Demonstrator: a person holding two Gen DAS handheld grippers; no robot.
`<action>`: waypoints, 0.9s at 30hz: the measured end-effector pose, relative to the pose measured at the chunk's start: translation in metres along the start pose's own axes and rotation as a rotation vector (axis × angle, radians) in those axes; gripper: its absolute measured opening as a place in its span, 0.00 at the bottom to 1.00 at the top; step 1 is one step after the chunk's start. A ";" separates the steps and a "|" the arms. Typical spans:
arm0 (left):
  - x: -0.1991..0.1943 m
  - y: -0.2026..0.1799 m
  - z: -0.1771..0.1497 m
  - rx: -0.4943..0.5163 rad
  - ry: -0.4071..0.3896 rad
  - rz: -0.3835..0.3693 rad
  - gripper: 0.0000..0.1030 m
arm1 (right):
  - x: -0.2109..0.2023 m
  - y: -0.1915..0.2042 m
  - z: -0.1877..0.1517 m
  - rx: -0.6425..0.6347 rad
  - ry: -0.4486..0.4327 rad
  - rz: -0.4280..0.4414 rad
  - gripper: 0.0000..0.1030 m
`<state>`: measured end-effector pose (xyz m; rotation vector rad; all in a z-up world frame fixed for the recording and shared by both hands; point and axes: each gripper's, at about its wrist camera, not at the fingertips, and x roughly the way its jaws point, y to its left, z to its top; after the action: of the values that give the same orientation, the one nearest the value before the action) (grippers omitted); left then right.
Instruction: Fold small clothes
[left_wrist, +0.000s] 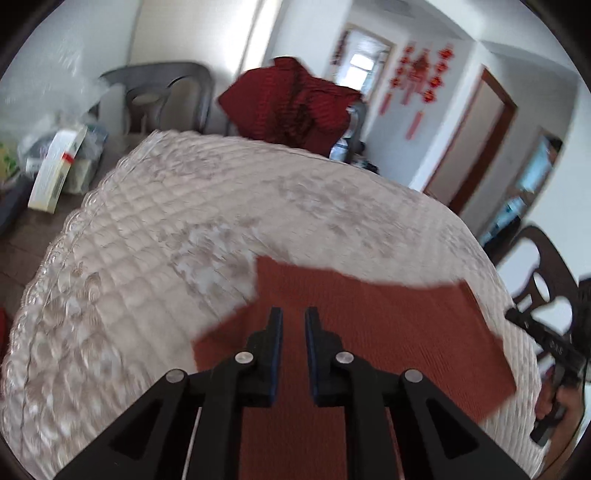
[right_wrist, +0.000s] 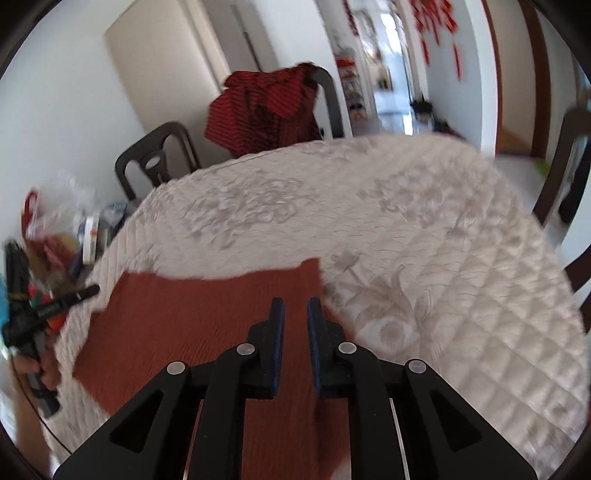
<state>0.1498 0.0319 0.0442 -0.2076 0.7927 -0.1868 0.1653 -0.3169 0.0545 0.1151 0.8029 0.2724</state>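
A rust-red ribbed garment (left_wrist: 388, 332) lies flat on the quilted cream tablecloth (left_wrist: 166, 258), at the near edge. My left gripper (left_wrist: 293, 314) hovers above its left part, jaws a little apart, nothing between them. The right wrist view shows the same garment (right_wrist: 184, 314) and my right gripper (right_wrist: 296, 304) above its right part, jaws a little apart and empty. The right gripper also shows at the right edge of the left wrist view (left_wrist: 550, 343); the left one shows at the left edge of the right wrist view (right_wrist: 40, 314).
A dark red striped cloth (left_wrist: 291, 107) hangs over a chair back beyond the table. Dark chairs (right_wrist: 155, 162) stand around the table. Bags and a white box (left_wrist: 55, 170) sit on a surface to the left.
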 end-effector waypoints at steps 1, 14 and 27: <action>-0.004 -0.006 -0.009 0.024 -0.001 -0.002 0.14 | -0.003 0.007 -0.007 -0.024 -0.002 0.002 0.12; 0.014 -0.010 -0.038 0.062 0.079 0.038 0.14 | 0.014 0.012 -0.041 -0.096 0.070 -0.090 0.12; -0.003 0.000 -0.050 0.055 0.051 0.049 0.26 | 0.006 0.000 -0.057 -0.043 0.050 -0.037 0.13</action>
<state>0.1114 0.0271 0.0122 -0.1321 0.8411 -0.1682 0.1286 -0.3153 0.0108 0.0533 0.8472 0.2581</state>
